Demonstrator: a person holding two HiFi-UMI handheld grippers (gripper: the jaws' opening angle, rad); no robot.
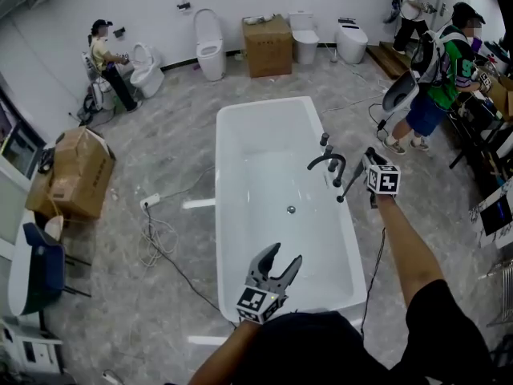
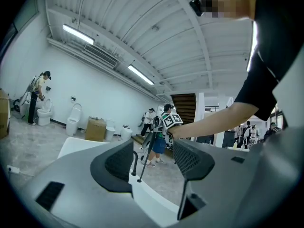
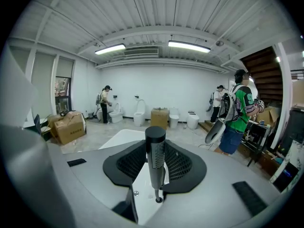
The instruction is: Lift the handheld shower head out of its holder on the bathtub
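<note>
The white bathtub [image 1: 232, 183] runs down the middle of the head view, with its black faucet [image 1: 327, 163] and fittings on the right rim. My right gripper [image 1: 367, 167] hangs just above that rim, shut on the black rod-shaped shower head [image 1: 349, 187], which slants down toward the tub. In the right gripper view the shower head [image 3: 155, 137] stands upright, clamped between the two pads of the right gripper [image 3: 156, 161]. My left gripper [image 1: 282, 263] hovers over the tub's near end, open and holding nothing. In its own view the left gripper [image 2: 153, 158] looks at the faucet [image 2: 134, 163].
Cardboard boxes [image 1: 76, 171] [image 1: 267, 45] and several toilets [image 1: 210, 50] stand around the room. A cable with a plug [image 1: 156, 231] lies on the floor left of the tub. A person in green [image 1: 437, 79] stands at right; another person [image 1: 104, 62] is at far left.
</note>
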